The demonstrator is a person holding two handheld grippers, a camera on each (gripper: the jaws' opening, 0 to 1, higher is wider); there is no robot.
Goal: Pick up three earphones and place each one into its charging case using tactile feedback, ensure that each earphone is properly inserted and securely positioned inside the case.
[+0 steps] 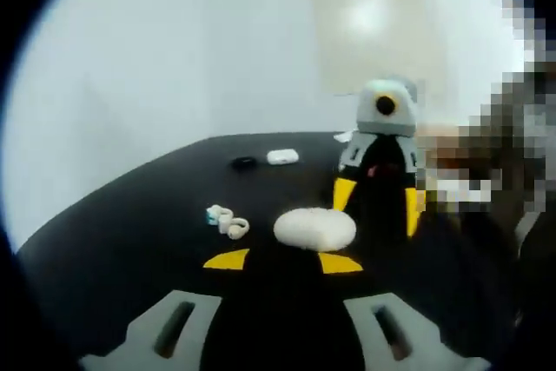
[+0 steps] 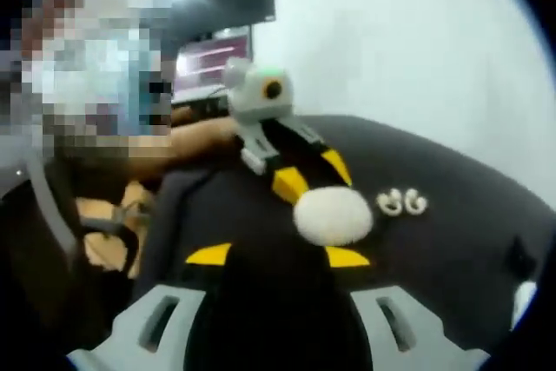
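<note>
On the black bench [image 1: 130, 232] we are looking across at a closed white oval charging case [image 1: 314, 227], which is lying just ahead of our left hand-held gripper [image 1: 282, 261], its long axis running crosswise to the jaws. Our left hand-held gripper is standing released, yellow tips spread wide and nothing between them. From the left gripper view, the right hand-held gripper [image 1: 378, 202] is coming in from the far side, its jaws parted and empty, straddling the space just behind the case. In the right gripper view the same case [image 2: 334, 214] is sitting just beyond our right hand-held gripper [image 2: 278, 255], with the left hand-held gripper [image 2: 308, 175] reaching in from beyond it, so the case is lying between the two tools. A pair of small white ear-hook earphones [image 1: 228, 221] is resting beside the case, near but apart from it, and we are seeing them on the case's other flank in the right gripper view [image 2: 402, 202]. Farther back a second white case [image 1: 282, 156] and a small dark object [image 1: 244, 162] are lying well apart. We are judging both tools about equally near the case, and the left nearer the earphones.
</note>
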